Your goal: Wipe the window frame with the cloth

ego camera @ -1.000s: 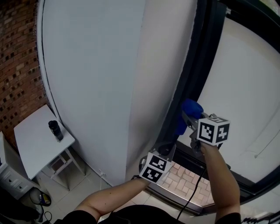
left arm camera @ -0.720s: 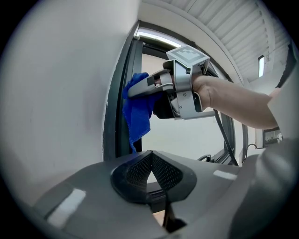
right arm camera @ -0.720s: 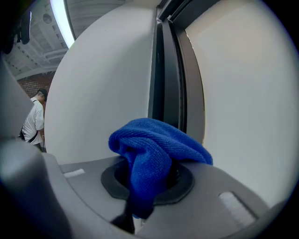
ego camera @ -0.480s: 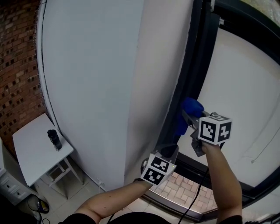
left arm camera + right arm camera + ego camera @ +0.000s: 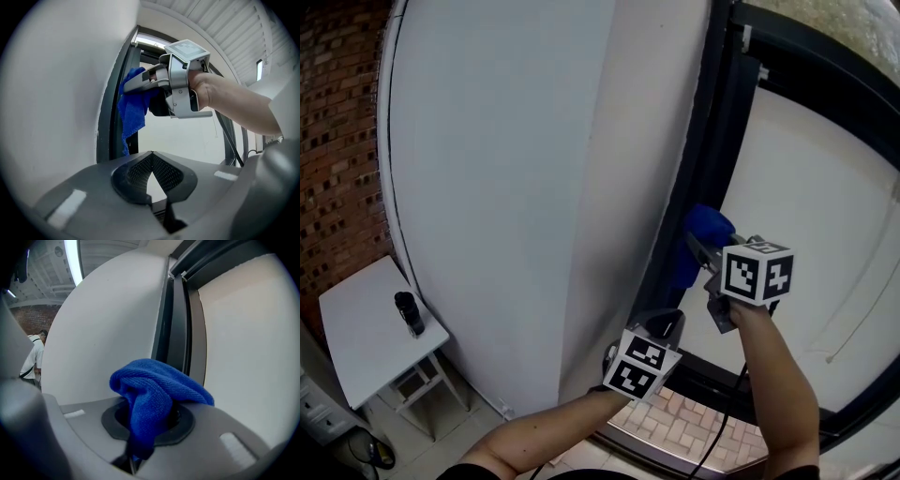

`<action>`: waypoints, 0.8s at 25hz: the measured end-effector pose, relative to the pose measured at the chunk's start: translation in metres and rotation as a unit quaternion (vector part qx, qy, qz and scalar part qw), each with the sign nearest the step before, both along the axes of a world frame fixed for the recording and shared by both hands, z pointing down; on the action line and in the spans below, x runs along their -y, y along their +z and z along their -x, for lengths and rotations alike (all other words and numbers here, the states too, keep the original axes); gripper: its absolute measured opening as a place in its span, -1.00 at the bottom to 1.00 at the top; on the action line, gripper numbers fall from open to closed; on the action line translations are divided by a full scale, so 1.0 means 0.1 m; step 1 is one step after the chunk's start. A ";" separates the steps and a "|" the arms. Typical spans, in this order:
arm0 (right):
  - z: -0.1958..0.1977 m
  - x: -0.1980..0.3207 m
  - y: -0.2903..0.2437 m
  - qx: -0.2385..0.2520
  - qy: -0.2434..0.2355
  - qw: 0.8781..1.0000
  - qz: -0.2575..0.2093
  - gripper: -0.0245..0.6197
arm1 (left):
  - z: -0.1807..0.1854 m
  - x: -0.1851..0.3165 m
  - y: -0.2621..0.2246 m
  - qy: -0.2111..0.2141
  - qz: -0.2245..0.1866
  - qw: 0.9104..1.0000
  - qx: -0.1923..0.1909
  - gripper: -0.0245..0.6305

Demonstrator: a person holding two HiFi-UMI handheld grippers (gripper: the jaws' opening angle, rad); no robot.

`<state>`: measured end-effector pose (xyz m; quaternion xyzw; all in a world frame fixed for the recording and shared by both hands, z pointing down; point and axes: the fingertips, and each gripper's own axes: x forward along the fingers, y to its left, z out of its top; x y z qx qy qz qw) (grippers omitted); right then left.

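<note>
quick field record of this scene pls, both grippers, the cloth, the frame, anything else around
right gripper: shut on blue microfibre cloth
left gripper: shut, empty, lower than the right
cloth: bunched, held up at the frame
dark vertical window frame: between white wall and pale pane
also: small white table, dark cylindrical bottle standing on it

Soft, even daylight fills every view, brightest on the white wall (image 5: 516, 187) and the pale pane (image 5: 825, 187) beside the dark window frame (image 5: 722, 159). A ceiling light strip (image 5: 71, 256) flares white in the right gripper view. The wide lenses bow wall and frame into curves and blacken both gripper views' corners. The near grey bodies of the left hand-held gripper (image 5: 152, 154) and right hand-held gripper (image 5: 147, 420) blur, while the cloth (image 5: 154, 380) shows a crisp weave.
</note>
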<state>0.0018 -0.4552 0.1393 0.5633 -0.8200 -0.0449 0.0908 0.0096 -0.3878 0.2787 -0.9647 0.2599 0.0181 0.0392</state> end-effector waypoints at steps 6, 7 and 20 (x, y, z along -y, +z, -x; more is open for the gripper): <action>0.00 0.01 -0.32 -0.007 0.001 1.000 -0.022 -0.73 | -0.18 -0.09 -0.41 0.019 -0.031 0.999 0.002 -0.95; 0.00 0.00 -0.38 -0.010 0.001 1.000 -0.025 -0.73 | -0.19 -0.10 -0.45 0.021 -0.033 0.999 0.001 -0.95; 0.02 -0.02 -0.95 -0.051 0.014 0.996 -0.070 -0.73 | -0.21 -0.06 -0.95 0.014 -0.043 0.998 -0.037 -0.95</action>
